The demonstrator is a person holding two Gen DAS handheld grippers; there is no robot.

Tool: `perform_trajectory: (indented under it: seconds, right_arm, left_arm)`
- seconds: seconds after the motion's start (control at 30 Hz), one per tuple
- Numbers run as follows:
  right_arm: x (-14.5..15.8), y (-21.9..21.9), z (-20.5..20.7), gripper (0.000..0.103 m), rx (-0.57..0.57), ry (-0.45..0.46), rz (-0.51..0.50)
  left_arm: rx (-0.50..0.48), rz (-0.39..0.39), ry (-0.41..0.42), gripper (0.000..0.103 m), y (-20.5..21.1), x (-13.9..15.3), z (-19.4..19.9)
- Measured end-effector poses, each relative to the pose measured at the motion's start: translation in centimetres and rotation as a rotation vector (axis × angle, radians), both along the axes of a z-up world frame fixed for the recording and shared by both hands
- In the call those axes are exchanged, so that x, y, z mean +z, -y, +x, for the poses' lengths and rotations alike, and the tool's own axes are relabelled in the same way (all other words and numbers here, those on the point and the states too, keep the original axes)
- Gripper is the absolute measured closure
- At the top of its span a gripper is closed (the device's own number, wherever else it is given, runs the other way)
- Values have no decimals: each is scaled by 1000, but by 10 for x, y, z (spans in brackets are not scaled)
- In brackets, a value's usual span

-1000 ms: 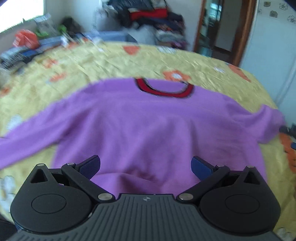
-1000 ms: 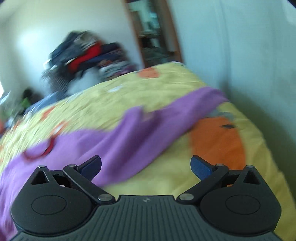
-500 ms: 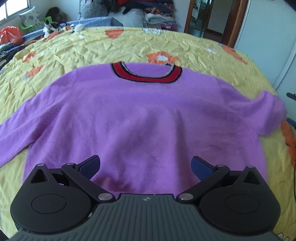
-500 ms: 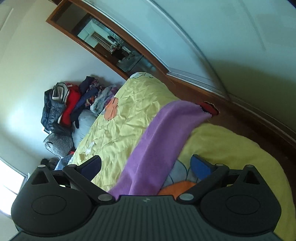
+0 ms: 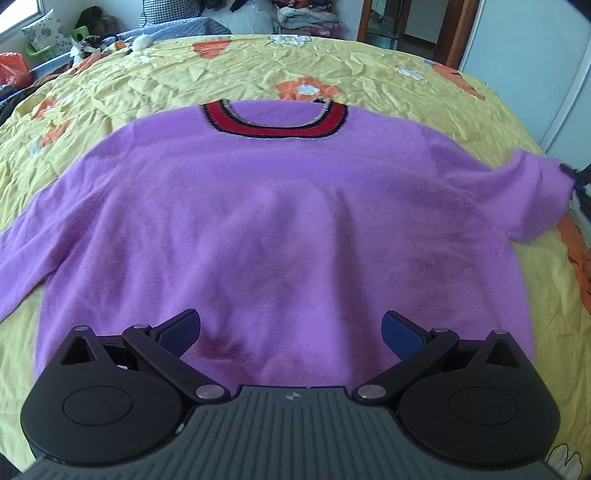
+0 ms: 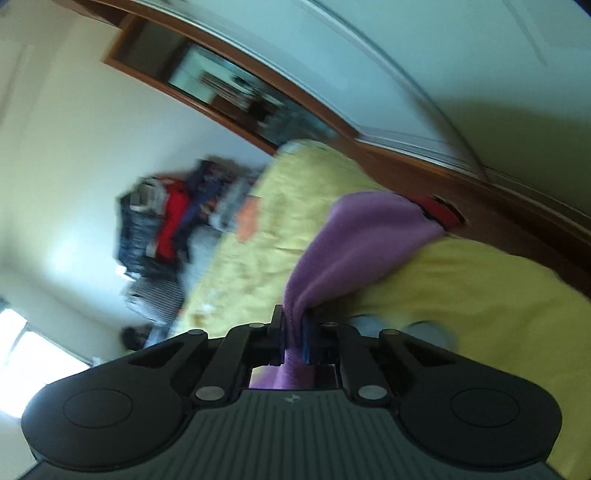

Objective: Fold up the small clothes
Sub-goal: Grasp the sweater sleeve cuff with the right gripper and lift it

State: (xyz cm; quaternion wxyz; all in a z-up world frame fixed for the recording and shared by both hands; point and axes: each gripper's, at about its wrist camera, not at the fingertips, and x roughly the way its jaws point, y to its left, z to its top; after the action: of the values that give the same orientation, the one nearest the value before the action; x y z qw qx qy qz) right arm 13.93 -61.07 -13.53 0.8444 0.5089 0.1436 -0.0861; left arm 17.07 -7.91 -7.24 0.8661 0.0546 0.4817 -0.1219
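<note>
A purple sweater (image 5: pixel 280 221) with a red and black collar (image 5: pixel 273 125) lies flat, front up, on a yellow bedspread (image 5: pixel 184 74). My left gripper (image 5: pixel 291 328) is open and empty, hovering just above the sweater's bottom hem. My right gripper (image 6: pixel 293 332) is shut on the sweater's right sleeve (image 6: pixel 354 243), whose red cuff (image 6: pixel 439 212) hangs beyond the bed edge. In the left wrist view that sleeve (image 5: pixel 532 192) is lifted at the far right. The left sleeve (image 5: pixel 26 254) lies spread out to the left.
A pile of clothes (image 6: pixel 173 221) sits at the bed's far end. A pale wardrobe door (image 5: pixel 524 55) and a wooden door frame (image 5: pixel 448 33) stand to the right of the bed. Pillows and bags (image 5: pixel 44 37) lie at the far left.
My right gripper has closed on the right sleeve, which it only straddled before. The left gripper has stayed open and drawn slightly nearer to the hem.
</note>
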Motion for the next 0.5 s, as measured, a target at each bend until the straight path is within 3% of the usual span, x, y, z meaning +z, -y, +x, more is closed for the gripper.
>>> perform_trajectory:
  seconds: [0.2, 0.33, 0.5]
  right_arm:
    - [61, -73, -11, 96, 103, 129, -120]
    - [94, -138, -15, 96, 220, 182, -213]
    - [88, -230, 5, 96, 385, 84, -367]
  left_arm:
    - [57, -47, -17, 0, -30, 5, 3]
    - [82, -51, 26, 0, -48, 16, -4]
    - [112, -58, 39, 0, -65, 22, -7]
